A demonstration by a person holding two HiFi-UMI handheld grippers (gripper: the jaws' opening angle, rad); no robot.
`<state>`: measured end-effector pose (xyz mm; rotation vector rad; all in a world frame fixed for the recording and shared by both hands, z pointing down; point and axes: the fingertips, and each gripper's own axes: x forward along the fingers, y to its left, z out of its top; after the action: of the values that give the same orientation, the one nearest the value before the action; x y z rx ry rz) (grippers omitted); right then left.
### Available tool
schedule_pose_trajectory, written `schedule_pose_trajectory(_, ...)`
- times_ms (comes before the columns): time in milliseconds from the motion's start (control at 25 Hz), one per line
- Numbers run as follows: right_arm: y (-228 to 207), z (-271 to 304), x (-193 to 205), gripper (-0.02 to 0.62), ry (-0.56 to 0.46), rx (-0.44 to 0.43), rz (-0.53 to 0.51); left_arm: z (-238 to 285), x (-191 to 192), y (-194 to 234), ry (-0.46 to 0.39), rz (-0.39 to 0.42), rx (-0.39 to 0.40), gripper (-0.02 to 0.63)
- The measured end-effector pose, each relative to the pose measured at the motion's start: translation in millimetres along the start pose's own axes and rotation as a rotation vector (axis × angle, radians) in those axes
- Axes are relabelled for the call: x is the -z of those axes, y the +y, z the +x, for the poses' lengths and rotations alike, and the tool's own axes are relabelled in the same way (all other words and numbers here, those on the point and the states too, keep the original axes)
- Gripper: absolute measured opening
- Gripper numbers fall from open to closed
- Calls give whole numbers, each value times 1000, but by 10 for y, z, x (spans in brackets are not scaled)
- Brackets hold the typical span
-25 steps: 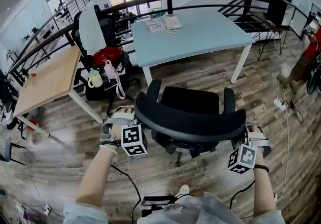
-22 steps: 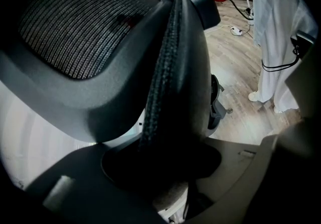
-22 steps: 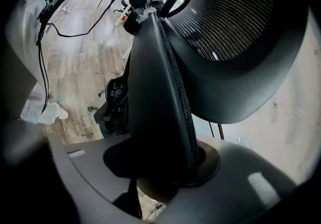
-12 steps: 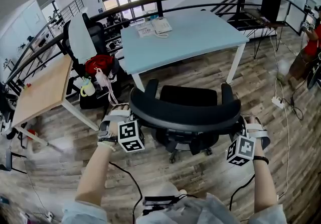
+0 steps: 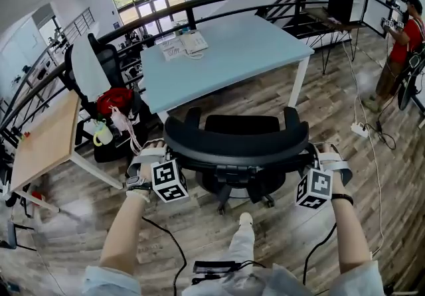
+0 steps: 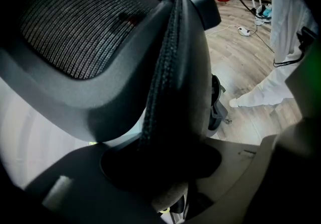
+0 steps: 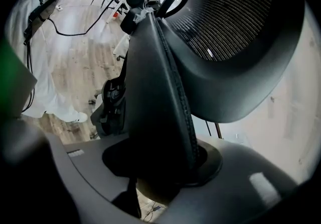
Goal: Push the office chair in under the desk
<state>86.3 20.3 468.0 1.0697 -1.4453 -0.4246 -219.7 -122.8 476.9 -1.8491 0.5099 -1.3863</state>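
We find the office chair [image 5: 243,126] on the wood floor [image 5: 332,109], facing the pale desk [image 5: 232,49], its seat front just short of the desk's near edge and not under the top. The left gripper [image 6: 168,160] is clamped on the left edge of the backrest [image 5: 236,145], jaws set wide with the padded rim pressed between them. The right gripper [image 7: 160,160] grips the backrest's right edge in the same manner; its jaws have just been easing open a little, yet the rim sits between them in contact with both.
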Motion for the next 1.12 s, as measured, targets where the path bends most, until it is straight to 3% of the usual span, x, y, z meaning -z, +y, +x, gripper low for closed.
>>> schedule_pose_trajectory(800,-872,1026,461,192,-36,-14,-25,907,-497,687,0,-15,-5,196)
schedule_pose_trajectory(1120,-1275,1488,689,196,-75,-15,-45,1232,-748,938,-9,-6,-44,195)
